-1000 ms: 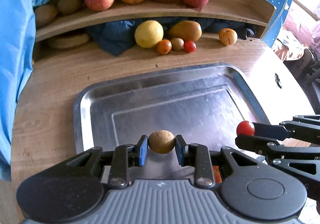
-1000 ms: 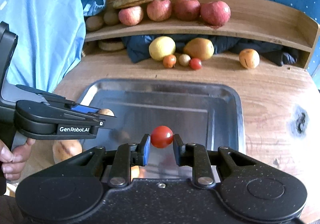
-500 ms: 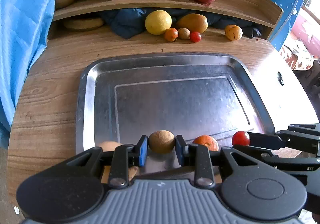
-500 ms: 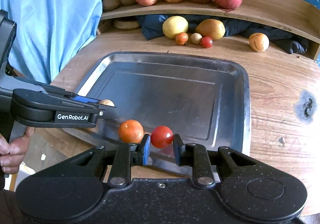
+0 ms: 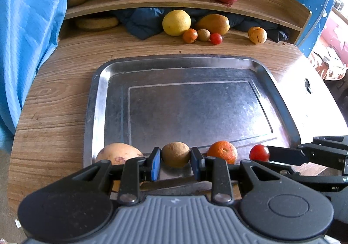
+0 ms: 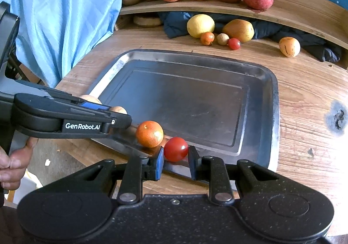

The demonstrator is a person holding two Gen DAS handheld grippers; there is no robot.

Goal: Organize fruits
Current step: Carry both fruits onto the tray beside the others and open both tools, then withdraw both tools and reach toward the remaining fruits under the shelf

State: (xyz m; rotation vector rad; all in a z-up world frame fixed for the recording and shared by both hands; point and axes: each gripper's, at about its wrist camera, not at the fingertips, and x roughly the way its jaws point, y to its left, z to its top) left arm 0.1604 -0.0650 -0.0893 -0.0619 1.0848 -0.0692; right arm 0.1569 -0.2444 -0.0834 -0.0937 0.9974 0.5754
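— Left wrist view first: what does the left tool point(image 5: 175, 161) hold?
— It is clamped on a small brown round fruit point(image 5: 175, 154), over the near edge of the metal tray point(image 5: 97, 91).
— And the right tool point(image 6: 175, 162)?
— It is clamped on a cherry tomato point(image 6: 175, 149), also at the near edge of the tray. A mandarin point(image 6: 149, 134) lies on the tray just beside it, and a pale mango point(image 5: 118, 153) is at the tray's near left corner.
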